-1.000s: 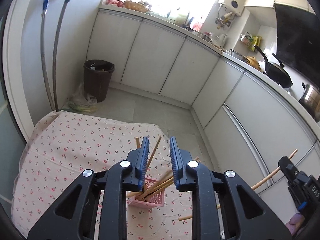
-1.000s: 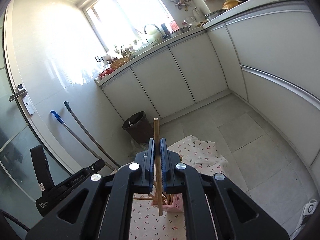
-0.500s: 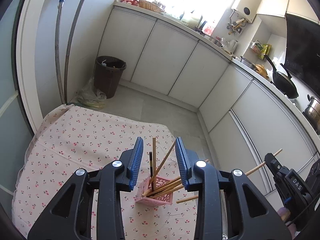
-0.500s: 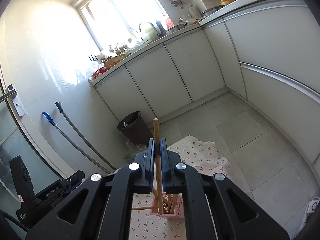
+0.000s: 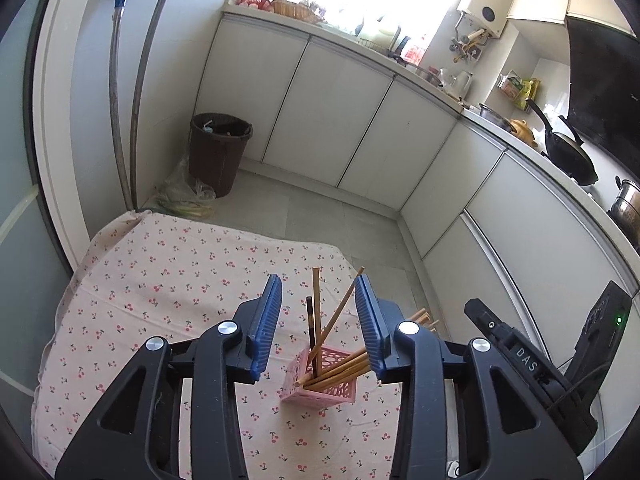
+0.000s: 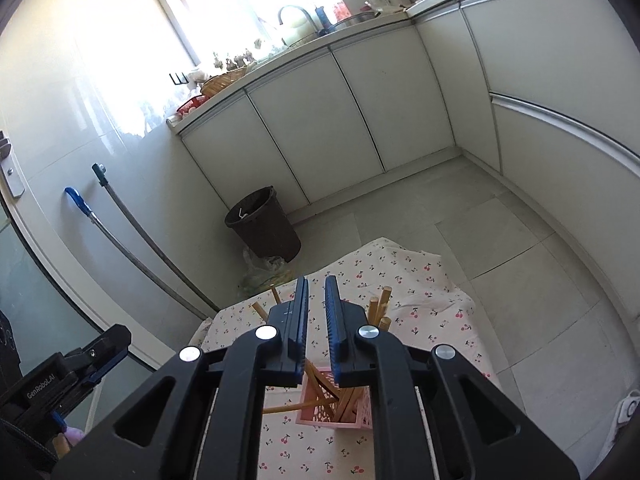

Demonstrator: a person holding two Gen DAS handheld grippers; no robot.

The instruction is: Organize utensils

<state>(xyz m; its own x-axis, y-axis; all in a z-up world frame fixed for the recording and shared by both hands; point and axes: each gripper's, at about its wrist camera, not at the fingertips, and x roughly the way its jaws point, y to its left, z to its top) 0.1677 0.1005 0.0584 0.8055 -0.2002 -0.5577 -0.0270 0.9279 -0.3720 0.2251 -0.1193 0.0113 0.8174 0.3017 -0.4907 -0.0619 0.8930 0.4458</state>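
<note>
Chopsticks [image 5: 335,368] stand and lean in a small pink lattice basket [image 5: 320,390] set on the cherry-print tablecloth [image 5: 168,280], toward the table's right side. From the left wrist view, the left gripper [image 5: 318,320] hangs above the basket with its blue pads spread wide and nothing between them; one dark chopstick [image 5: 311,336] and two pale ones rise upright between the pads, while several others lie slanted over the basket's right rim. This view also catches the right gripper's black body [image 5: 528,364] at the right edge. The right wrist view shows the right gripper [image 6: 316,320] directly over the basket [image 6: 334,408], its jaws parted by a narrow gap and empty. Only here does one bent chopstick [image 6: 296,407] show, poking out leftward through the basket's side, with chopstick tips [image 6: 380,306] rising beside the right finger. A brown bin [image 6: 262,224] stands on the floor beyond the table.
</note>
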